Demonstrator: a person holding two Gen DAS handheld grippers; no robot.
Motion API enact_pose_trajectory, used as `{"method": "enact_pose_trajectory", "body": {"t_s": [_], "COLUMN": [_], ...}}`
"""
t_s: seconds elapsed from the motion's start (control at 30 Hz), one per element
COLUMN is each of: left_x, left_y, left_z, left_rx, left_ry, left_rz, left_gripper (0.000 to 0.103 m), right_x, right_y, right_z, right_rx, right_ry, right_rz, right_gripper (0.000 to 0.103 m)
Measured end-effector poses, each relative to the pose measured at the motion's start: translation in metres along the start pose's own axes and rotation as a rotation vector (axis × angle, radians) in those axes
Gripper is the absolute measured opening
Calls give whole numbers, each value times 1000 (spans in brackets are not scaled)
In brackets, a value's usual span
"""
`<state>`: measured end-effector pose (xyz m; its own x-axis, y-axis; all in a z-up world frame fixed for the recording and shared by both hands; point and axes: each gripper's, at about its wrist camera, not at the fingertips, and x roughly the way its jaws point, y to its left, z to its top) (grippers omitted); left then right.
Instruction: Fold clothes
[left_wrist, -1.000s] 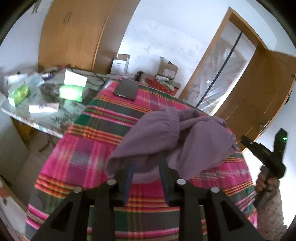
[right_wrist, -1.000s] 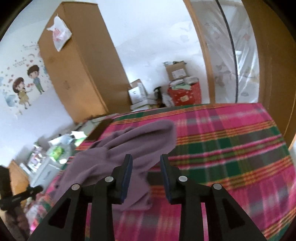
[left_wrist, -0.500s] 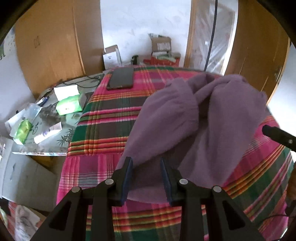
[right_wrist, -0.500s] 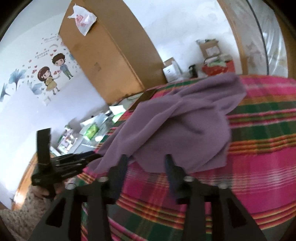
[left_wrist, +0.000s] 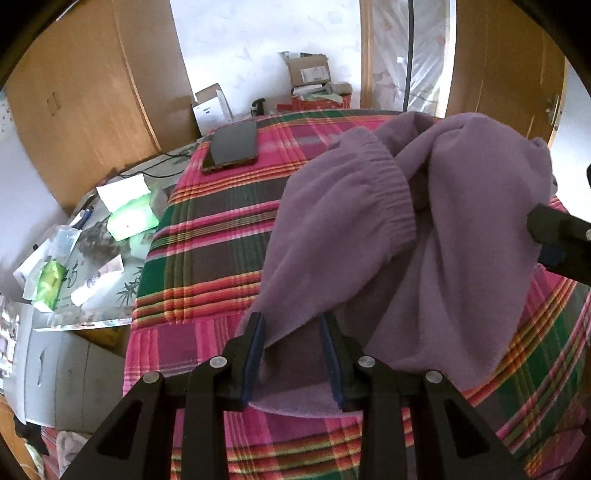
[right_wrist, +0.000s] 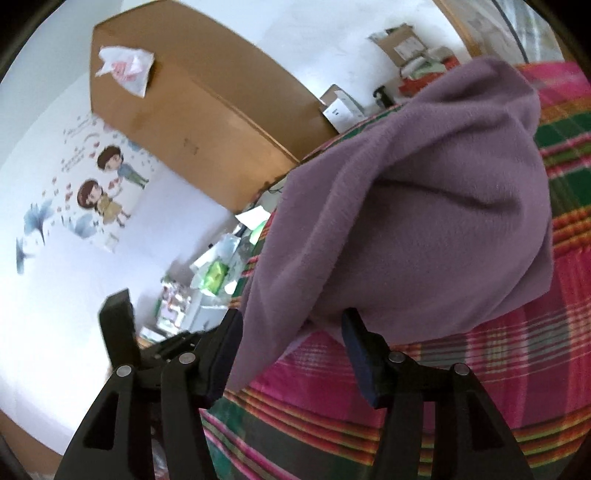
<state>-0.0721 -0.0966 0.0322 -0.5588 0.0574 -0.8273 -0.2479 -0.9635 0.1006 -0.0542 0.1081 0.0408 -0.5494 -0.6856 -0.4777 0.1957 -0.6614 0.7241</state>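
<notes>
Cluttered side surface (left_wrist: 92, 258) at far left with green packets (left_wrist: 133, 221), then a dark phone (left_wrist: 232, 147) on the plaid-covered surface (left_wrist: 214, 236). Purple garment (left_wrist: 369, 229) heaped mid-right on the plaid, blocking the far edge. Left tool (left_wrist: 291, 350) open, garment hem lying between its fingers. Right tool (right_wrist: 291, 350) open, fabric bunched over the gap, hiding most of the room behind.

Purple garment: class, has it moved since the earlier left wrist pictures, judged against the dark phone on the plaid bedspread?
Yes. The purple garment has spread toward the dark phone, covering more of the plaid bedspread.
</notes>
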Motion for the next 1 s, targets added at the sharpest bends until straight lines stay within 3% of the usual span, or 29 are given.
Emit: {"method": "enact_pose_trajectory", "body": {"t_s": [0.07,0.13,0.2,0.27,0.33,0.37,0.47,1.0], "left_x": [3,5,7,10,11,11,10,-39], "left_y": [-3,-2,1,4,7,9,18,34], "left_z": [2,2,3,3,3,2,2,-12], "left_rx": [12,9,-2,-20,-40,-53,-101,-263], "left_ry": [1,3,6,11,15,16,19,-103], "left_rz": [7,-1,-12,-27,-41,-48,-73,-139], "left_gripper": [32,32,32,31,23,13,4,2], "right_x": [1,2,2,2,1,0,-7,-71], "right_y": [-2,-2,-1,2,6,8,15,24], "right_z": [0,0,1,0,-1,-1,-2,-29], "right_rx": [16,11,6,-11,-28,-37,-62,-130], "right_ry": [-9,-9,-9,-14,-21,-26,-43,-157], "right_rz": [-3,-17,-32,-38,-38,-37,-35,-56], "right_gripper": [53,31,18,15,6,5,4,3]}}
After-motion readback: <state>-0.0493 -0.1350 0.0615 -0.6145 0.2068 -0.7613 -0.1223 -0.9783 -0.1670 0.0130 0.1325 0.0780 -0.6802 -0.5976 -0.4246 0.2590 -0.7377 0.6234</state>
